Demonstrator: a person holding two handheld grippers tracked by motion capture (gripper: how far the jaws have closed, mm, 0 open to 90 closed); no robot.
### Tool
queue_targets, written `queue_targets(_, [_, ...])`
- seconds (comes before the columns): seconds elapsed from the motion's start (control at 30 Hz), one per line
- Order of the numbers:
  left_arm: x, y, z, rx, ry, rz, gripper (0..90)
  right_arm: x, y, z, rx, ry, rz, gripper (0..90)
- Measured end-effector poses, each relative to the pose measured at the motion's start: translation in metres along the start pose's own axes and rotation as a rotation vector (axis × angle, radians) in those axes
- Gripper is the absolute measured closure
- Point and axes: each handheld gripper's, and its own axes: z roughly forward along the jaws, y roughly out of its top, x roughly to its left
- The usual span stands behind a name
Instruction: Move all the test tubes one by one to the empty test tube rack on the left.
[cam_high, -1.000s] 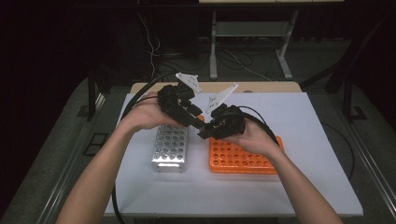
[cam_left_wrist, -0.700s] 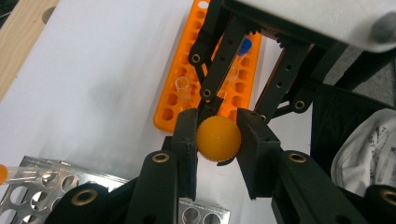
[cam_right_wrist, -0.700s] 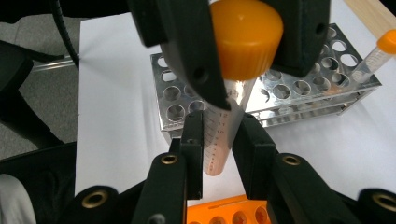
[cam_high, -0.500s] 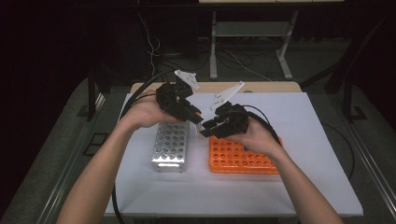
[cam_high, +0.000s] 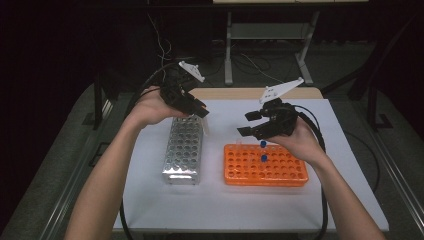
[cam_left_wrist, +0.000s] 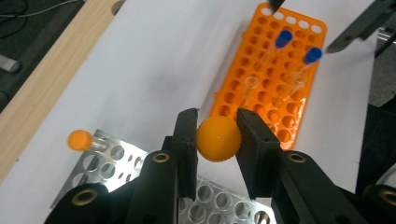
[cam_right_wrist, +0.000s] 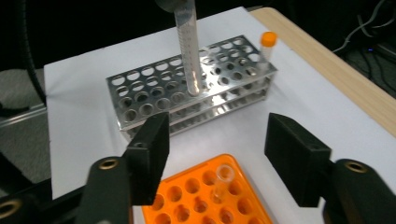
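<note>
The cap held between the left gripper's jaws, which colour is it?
Orange; the cap shows best in the left gripper view.

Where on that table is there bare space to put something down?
The white mat is bare in front of both racks, and right of the orange rack. A narrower strip runs between it and the metal rack. It is crowded above the racks, where the left gripper and right gripper hover.

Tools (cam_high: 202, 113) (cam_high: 248, 123) apart, right's jaws wider
</note>
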Motion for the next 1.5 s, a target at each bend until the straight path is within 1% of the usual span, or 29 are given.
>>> queue_targets(0.1, [0.007, 0.002, -0.001, 0.003, 0.018, -0.009, 68.8, -0.003, -0.005, -0.006, -0.005, -0.023, 0.021, 28.9])
queue_targets(0.17, [0.012, 0.004, -0.002, 0.003, 0.031, -0.014, 68.8, -0.005, -0.008, -0.010, -0.006, -0.037, 0.040, 16.9])
queue_targets(0.2, [0.015, 0.004, -0.002, 0.003, 0.037, -0.018, 68.8, -0.007, -0.009, -0.012, -0.007, -0.033, 0.050, 12.4])
queue_targets(0.23, [0.017, 0.004, -0.002, -0.003, 0.043, -0.026, 68.8, -0.008, -0.011, -0.014, -0.011, -0.034, 0.054, 10.8])
queue_targets(0.27, [0.020, 0.005, -0.002, -0.003, 0.050, -0.025, 68.8, -0.009, -0.013, -0.017, -0.015, -0.041, 0.055, 10.6])
queue_targets(0.33, [0.025, 0.004, -0.001, -0.008, 0.060, -0.033, 68.8, -0.012, -0.017, -0.021, -0.021, -0.051, 0.071, 1.1])
queue_targets(0.5, [0.038, 0.000, 0.003, 0.001, 0.081, -0.060, 68.8, -0.017, -0.027, -0.029, -0.031, -0.066, 0.092, 1.1])
queue_targets(0.6, [0.045, -0.003, 0.006, 0.001, 0.092, -0.085, 68.8, -0.020, -0.034, -0.034, -0.035, -0.074, 0.103, 1.1])
queue_targets(0.77, [0.057, -0.008, 0.011, 0.005, 0.110, -0.115, 68.8, -0.024, -0.046, -0.039, -0.041, -0.074, 0.124, 1.1])
queue_targets(0.83, [0.061, -0.010, 0.014, 0.005, 0.124, -0.131, 68.8, -0.026, -0.050, -0.040, -0.043, -0.073, 0.131, 1.1])
queue_targets(1.0, [0.071, -0.016, 0.021, -0.012, 0.141, -0.171, 68.8, -0.029, -0.062, -0.042, -0.043, -0.073, 0.148, 1.2])
queue_targets(1.1, [0.074, -0.018, 0.026, -0.011, 0.144, -0.179, 68.8, -0.030, -0.069, -0.045, -0.050, -0.075, 0.158, 1.2])
queue_targets(1.33, [0.078, -0.021, 0.037, 0.008, 0.157, -0.178, 68.8, -0.033, -0.086, -0.051, -0.066, -0.078, 0.188, 1.2])
queue_targets(1.5, [0.080, -0.023, 0.043, 0.012, 0.162, -0.181, 68.8, -0.034, -0.098, -0.055, -0.072, -0.081, 0.206, 1.2])
